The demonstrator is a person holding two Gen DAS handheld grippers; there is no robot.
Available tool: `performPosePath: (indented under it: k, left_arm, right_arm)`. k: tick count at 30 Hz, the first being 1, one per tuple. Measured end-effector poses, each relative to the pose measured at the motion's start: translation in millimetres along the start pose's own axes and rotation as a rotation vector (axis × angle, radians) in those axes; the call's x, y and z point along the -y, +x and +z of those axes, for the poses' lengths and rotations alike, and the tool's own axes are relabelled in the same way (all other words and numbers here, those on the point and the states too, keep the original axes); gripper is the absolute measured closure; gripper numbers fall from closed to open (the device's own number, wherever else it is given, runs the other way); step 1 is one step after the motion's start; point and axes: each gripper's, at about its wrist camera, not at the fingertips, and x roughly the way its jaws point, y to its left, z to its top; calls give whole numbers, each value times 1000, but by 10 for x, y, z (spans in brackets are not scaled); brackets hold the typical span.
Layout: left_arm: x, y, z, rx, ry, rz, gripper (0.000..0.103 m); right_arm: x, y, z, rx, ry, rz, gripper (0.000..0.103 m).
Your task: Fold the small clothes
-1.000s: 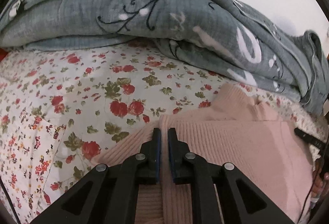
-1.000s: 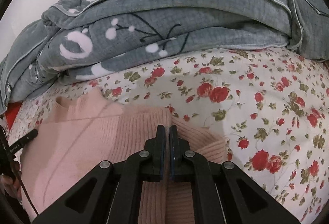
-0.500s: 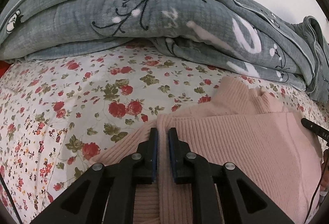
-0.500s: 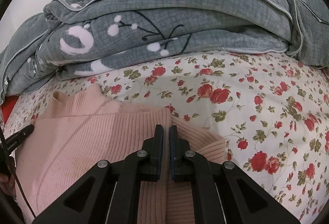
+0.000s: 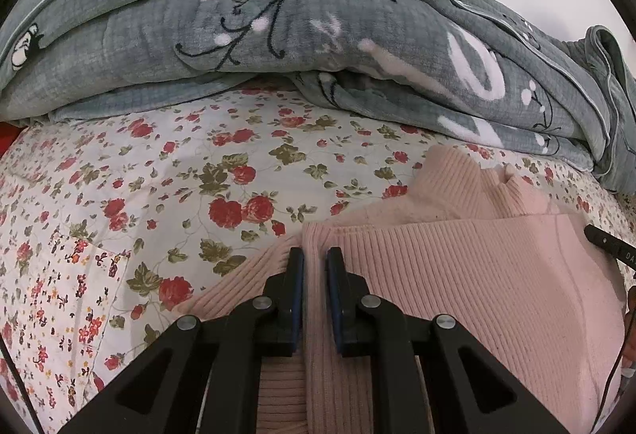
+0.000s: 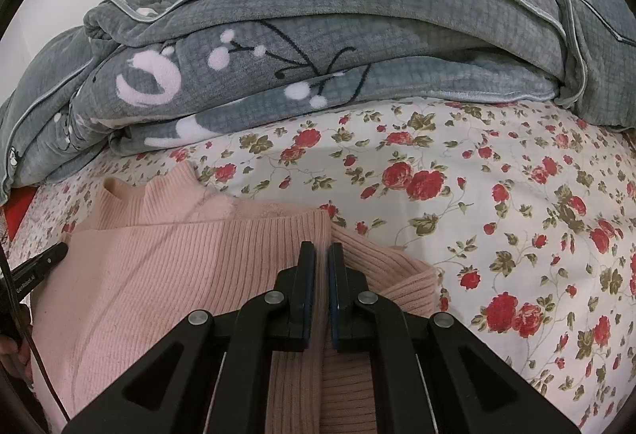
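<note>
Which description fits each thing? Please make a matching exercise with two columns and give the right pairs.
Things:
1. pink sweater
2. grey blanket
3. flowered sheet
4. left tongs

Descriptions:
a. bunched up at the far side
b. shut on a ribbed fold
c. spread under everything
d. lying partly folded, neck toward the blanket

Pairs: 1-d, 2-a, 3-c, 4-b

Ribbed pink knit sweater (image 5: 477, 275), soft and matt. Under it the floral sheet (image 5: 198, 187) looks like smooth thin cotton. Grey blanket (image 6: 357, 36): plush waffle-textured fleece. Left gripper (image 5: 315, 267): matt black plastic, metal screws.
</note>
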Motion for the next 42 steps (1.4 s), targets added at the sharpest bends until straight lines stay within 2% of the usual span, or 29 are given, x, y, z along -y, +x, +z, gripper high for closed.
performPosePath:
  k: [24,27,29,31,32,33,35,36,40,42]
  left_arm:
    - [25,8,-3,2,-1,4,88]
    - [39,7,-7,5,8,-9,80]
    - [66,3,-12,8,22,-22,69]
    - [95,-6,-15,11,36,-34,60]
    - [104,-13,-17,12,41,-42,54]
    - [108,-24,-18,15,44,-54,51]
    - [109,-65,-11,28,43,-72,39]
    - [95,-106,-6,43,34,-70,38]
    - [-7,-307,59,94,-28,-96,36]
    - [-52,-455,69,129,-79,-87,36]
  right_arm:
    - [1,11,-2,3,-3,0,94]
    - [-14,10,-6,2,-8,-1,93]
    - [-29,5,-8,2,-13,-3,91]
    - [-38,-2,-9,3,-15,-6,87]
    - [-40,-7,-8,4,-16,-5,80]
    - [-44,-16,-7,4,-17,3,66]
    - [-56,-69,1,11,-24,42,44]
    - [-70,-116,6,22,-28,46,38]
    - [-154,-405,32,66,-67,-2,30]
    - [-156,-526,-1,37,-76,2,26]
